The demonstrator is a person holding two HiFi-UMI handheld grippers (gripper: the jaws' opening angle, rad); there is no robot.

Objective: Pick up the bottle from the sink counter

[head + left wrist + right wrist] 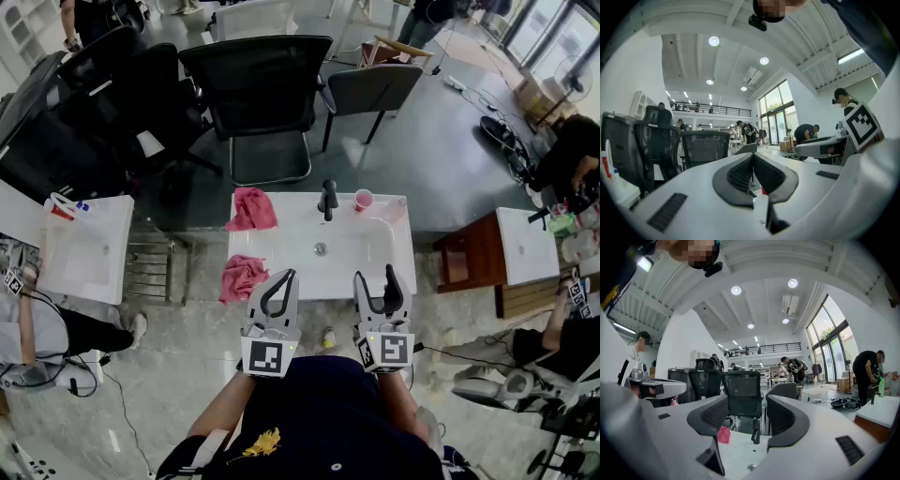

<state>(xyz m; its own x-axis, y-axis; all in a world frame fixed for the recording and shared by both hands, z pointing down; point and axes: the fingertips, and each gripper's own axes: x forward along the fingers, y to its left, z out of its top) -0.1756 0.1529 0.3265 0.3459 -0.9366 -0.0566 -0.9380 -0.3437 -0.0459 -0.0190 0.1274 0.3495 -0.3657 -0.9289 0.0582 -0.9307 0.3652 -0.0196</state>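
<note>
While both grippers are hovering level at the near edge of the sink counter (281, 211), the left gripper (289, 275) is pressing its jaws together on nothing and the right gripper (375, 275) is holding its jaws apart, empty. The bottle (394, 210) is sitting at the far right corner, just beside a pink cup (363, 200).

The left gripper (287, 276) and the right gripper (376, 277) are held side by side, both pointing level and forward. The left one has its jaws together, empty. The right one has its jaws apart, holding nothing.
</note>
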